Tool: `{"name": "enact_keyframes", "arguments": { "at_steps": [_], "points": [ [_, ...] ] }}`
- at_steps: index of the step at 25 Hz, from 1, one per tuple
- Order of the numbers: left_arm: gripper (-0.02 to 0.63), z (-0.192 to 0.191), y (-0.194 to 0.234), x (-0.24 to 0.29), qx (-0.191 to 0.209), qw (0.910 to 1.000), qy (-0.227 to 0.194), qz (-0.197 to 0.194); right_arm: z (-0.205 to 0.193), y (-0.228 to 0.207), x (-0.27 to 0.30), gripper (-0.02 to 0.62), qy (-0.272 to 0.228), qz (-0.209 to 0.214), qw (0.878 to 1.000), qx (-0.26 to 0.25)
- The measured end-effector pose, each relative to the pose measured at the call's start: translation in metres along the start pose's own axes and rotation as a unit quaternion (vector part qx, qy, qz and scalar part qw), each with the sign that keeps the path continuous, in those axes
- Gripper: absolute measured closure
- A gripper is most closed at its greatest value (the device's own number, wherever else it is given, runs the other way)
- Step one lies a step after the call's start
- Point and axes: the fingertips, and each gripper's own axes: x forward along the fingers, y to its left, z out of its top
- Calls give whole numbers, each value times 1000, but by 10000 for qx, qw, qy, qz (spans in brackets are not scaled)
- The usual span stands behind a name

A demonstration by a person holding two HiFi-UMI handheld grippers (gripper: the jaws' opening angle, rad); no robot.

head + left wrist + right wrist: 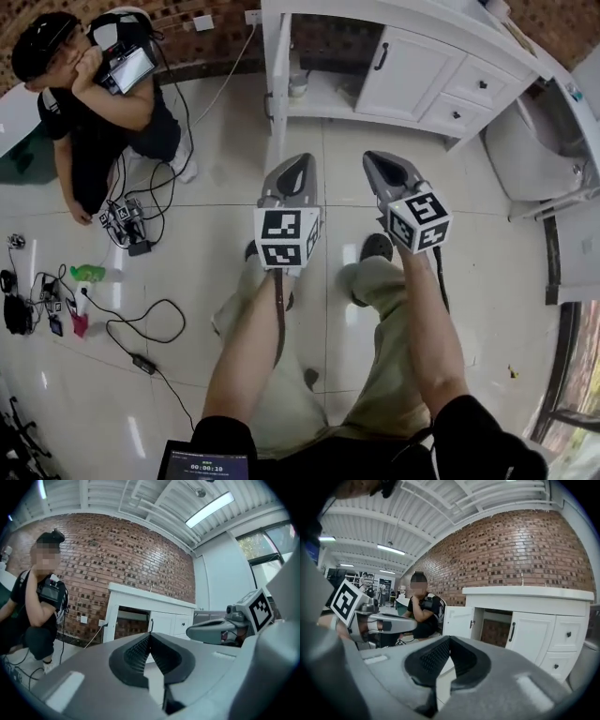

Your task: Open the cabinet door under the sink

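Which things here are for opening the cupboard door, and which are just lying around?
For the job:
white cabinet
its open door
left gripper, shut and empty
right gripper, shut and empty

Just lying about:
black cables
green object

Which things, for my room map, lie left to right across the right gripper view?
left hand-held gripper → person → open cabinet door → closed cabinet door → drawers
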Motion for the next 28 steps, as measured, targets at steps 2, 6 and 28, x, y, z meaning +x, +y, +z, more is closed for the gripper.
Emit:
{"name": "enact_keyframes", "arguments": {
  "at_steps": [2, 6, 28],
  "points": [
    [589, 3, -6, 6, -49, 10000, -78, -24, -16, -4, -7, 603, 159, -34, 9998, 133],
    [589, 5, -19, 26, 353, 9991, -217, -92, -10, -15, -17, 603, 45, -92, 9999, 75],
    [589, -12, -59, 47, 697, 9965, -82, -460, 8, -72, -47, 603, -665, -277, 9933, 909]
  ]
}}
